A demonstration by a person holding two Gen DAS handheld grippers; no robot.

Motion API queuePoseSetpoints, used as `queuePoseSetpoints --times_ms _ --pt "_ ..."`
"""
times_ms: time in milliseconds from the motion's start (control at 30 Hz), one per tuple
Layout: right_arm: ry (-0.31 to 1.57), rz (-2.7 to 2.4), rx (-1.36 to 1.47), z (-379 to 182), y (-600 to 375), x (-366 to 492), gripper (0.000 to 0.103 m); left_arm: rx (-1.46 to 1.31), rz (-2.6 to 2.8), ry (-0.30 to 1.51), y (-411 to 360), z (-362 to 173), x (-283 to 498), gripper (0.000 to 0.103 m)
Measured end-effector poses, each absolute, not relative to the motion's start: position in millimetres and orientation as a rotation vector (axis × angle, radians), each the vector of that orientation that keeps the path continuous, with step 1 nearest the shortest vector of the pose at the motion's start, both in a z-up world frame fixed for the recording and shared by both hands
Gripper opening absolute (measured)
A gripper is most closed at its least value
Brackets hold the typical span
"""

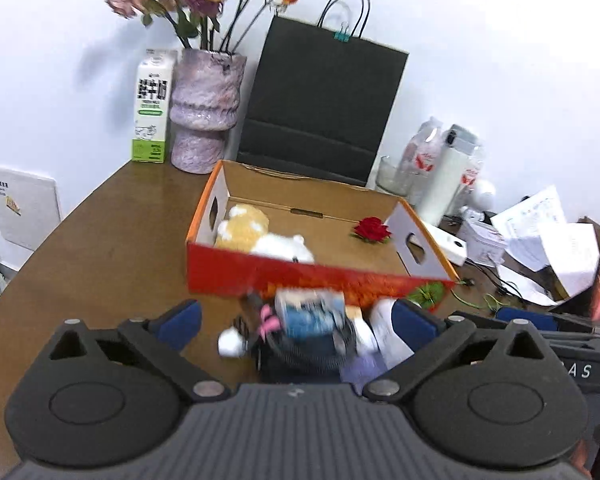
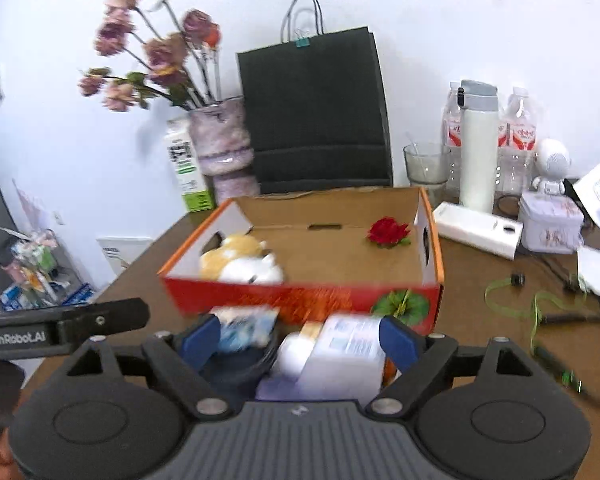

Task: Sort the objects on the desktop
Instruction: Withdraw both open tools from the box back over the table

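Observation:
An open red and orange cardboard box stands on the brown desk. Inside lie a yellow and white plush toy and a red rose. In front of the box sits a blurred pile: a blue patterned item, a dark round container and a white bottle. My left gripper is open around the blue item. My right gripper is open with the white bottle between its fingers.
A black paper bag, a purple vase with flowers and a milk carton stand behind the box. Bottles, a glass, a white flask, a power bank, papers and cables crowd the right side.

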State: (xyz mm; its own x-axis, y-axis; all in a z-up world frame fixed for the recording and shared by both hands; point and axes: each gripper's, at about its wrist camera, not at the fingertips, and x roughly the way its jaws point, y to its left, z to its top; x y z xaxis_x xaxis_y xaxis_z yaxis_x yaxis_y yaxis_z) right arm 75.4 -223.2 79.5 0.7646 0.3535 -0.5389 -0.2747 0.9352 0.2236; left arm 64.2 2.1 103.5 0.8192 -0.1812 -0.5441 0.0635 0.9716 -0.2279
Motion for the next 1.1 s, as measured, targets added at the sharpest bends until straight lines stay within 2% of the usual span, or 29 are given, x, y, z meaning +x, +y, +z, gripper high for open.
queuePoseSetpoints --times_ms 267,500,1100 --pt "0.520 0.356 0.061 43 -212 -25 0.086 -0.129 -0.118 0.499 1 64 -20 0.103" --pt "0.501 0.346 0.007 10 -211 -77 0.086 -0.129 -0.148 0.456 11 25 -78 0.103" --pt "0.560 0.328 0.004 -13 -214 -72 0.087 -0.074 -0.121 0.521 4 6 -63 0.103"
